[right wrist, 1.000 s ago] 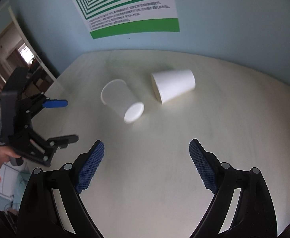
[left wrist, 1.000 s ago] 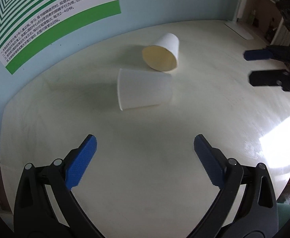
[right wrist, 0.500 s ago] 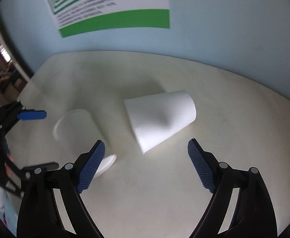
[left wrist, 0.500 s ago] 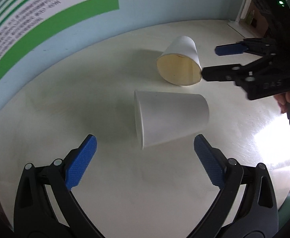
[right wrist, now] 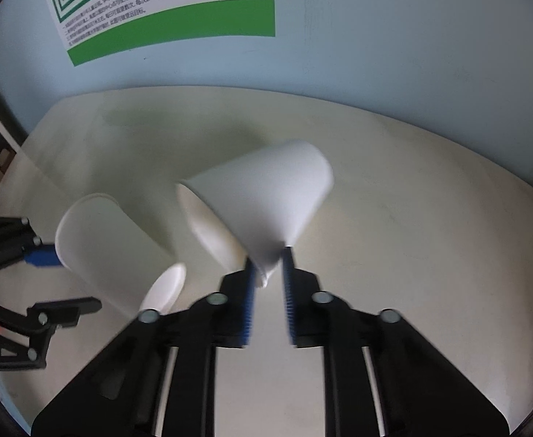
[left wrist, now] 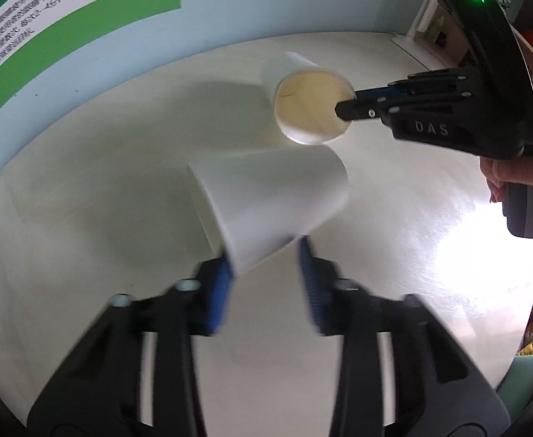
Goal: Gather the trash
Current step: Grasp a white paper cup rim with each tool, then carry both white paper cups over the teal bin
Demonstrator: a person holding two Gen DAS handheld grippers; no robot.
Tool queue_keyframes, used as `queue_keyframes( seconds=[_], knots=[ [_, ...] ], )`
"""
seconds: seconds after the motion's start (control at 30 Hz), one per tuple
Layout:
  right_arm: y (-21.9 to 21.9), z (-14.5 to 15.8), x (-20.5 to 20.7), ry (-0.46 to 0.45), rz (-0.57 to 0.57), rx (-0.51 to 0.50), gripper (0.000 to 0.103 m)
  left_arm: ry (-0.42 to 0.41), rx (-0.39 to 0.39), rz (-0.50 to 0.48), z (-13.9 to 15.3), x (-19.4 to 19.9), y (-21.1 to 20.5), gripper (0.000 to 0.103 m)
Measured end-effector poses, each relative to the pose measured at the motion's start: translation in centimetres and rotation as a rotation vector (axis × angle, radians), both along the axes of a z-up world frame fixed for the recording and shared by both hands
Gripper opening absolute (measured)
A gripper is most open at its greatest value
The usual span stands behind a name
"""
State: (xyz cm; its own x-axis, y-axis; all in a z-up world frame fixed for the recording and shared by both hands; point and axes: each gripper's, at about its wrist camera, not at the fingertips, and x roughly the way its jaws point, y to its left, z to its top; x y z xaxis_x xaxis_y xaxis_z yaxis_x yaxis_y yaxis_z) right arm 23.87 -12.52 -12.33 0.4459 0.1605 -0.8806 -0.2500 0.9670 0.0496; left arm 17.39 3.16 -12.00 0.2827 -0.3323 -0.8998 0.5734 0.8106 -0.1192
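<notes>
Two white paper cups lie on their sides near the middle of the cream surface, with bare room toward its edges. The left hand-held gripper is closing on the nearer cup. The right hand-held gripper pinches the farther cup's rim.

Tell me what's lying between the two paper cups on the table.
Only bare table shows between the left cup and the right cup, in the right wrist view.

Cream table, two paper cups
</notes>
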Motion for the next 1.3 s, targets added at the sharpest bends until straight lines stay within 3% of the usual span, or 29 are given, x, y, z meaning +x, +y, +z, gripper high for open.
queue_keyframes(
  seconds=[0.07,0.2,0.53,0.87,1.03,1.3],
  knots=[
    [-0.3,0.4,-0.3,-0.007,0.000,0.005,0.006,-0.002,0.003,-0.001,0.0,-0.2,-0.3,0.019],
    [-1.2,1.3,-1.0,-0.019,0.008,0.027,0.004,-0.014,0.013,-0.009,0.4,-1.0,-1.1,0.003],
    [-4.6,4.1,-4.5,-0.060,-0.010,0.053,0.004,-0.057,0.020,-0.042,2.8,-2.9,-3.1,0.001],
    [-10.2,7.5,-10.8,-0.118,-0.083,0.060,0.004,-0.099,0.037,-0.087,5.3,-6.4,-5.8,0.001],
    [-13.3,8.8,-15.2,-0.133,-0.139,0.059,0.004,-0.115,0.038,-0.152,6.5,-8.8,-8.5,0.001],
    [-18.5,9.4,-23.8,-0.139,-0.273,0.067,0.004,-0.127,0.038,-0.339,7.1,-13.3,-14.5,0.001]
  ],
)
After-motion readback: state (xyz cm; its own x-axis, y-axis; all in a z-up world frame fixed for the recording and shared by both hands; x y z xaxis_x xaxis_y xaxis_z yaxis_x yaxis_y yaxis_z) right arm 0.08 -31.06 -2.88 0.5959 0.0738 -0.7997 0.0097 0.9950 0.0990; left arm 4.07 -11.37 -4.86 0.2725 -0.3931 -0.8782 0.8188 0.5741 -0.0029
